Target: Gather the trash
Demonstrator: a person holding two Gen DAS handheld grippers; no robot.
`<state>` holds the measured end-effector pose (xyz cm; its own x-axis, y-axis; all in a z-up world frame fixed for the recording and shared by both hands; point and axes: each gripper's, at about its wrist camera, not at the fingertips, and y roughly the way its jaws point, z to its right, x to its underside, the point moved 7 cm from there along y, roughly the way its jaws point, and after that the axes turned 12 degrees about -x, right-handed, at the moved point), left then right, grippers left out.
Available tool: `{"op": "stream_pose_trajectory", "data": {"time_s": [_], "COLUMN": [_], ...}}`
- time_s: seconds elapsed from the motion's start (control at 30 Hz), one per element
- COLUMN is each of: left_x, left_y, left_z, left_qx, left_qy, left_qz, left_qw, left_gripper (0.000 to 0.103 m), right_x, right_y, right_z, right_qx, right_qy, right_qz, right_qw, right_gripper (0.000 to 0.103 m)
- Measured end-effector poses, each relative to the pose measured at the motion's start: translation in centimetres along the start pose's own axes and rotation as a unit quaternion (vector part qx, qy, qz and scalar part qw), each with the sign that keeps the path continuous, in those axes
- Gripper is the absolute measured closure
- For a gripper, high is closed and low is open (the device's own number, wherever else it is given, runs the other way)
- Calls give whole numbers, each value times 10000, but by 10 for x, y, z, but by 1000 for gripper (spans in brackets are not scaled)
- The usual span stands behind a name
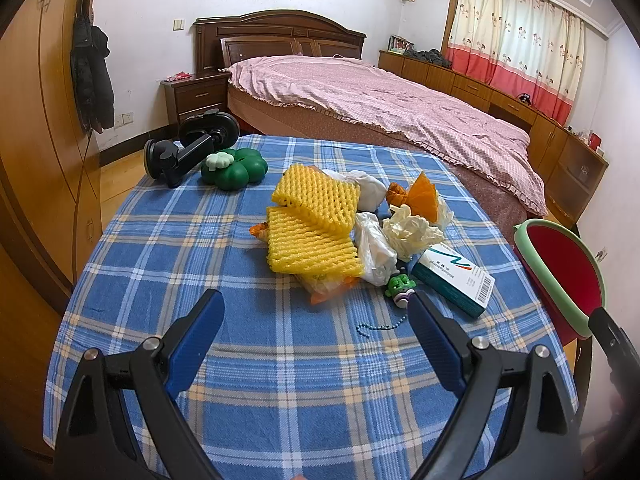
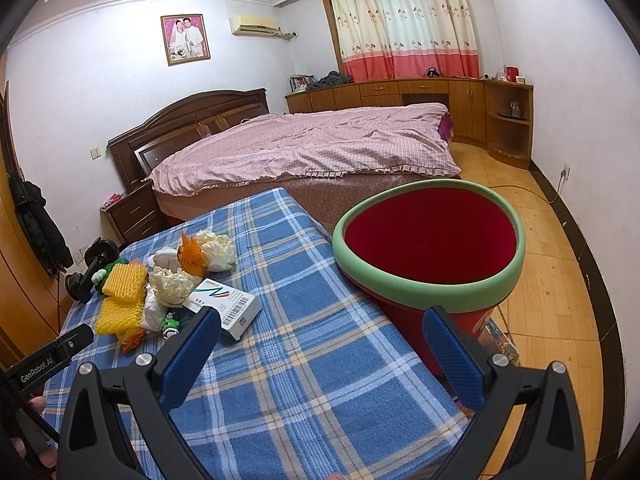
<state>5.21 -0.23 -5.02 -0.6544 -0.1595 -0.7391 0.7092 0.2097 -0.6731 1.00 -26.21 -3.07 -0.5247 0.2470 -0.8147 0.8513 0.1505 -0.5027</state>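
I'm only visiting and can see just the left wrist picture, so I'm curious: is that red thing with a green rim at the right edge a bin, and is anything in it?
Observer: Yes. The right wrist view shows the whole bin, and its red inside looks empty.
Operator: Is the other gripper holding something?
Observer: No. The right gripper is open with nothing in it.
Operator: What trash lies nearest to it?
Observer: The white and teal box, flat on the checked tablecloth just ahead, on its left side.
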Motion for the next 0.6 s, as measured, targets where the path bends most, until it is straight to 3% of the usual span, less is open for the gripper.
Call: {"op": "stream_pose_trajectory", "data": {"time_s": [0.6], "left_x": [2], "left_y": [1], "left_z": [0], "left_qx": [-6], "left_qy": [5], "left_qz": [-8], "left_qw": [10000], "left_gripper": [10], "right_x": [0], "right_y": [1], "right_z": [0], "right_qx": [16], "right_qy": [13], "right_qz": [-20], "right_qw": [10000], "right_gripper": [0]}}
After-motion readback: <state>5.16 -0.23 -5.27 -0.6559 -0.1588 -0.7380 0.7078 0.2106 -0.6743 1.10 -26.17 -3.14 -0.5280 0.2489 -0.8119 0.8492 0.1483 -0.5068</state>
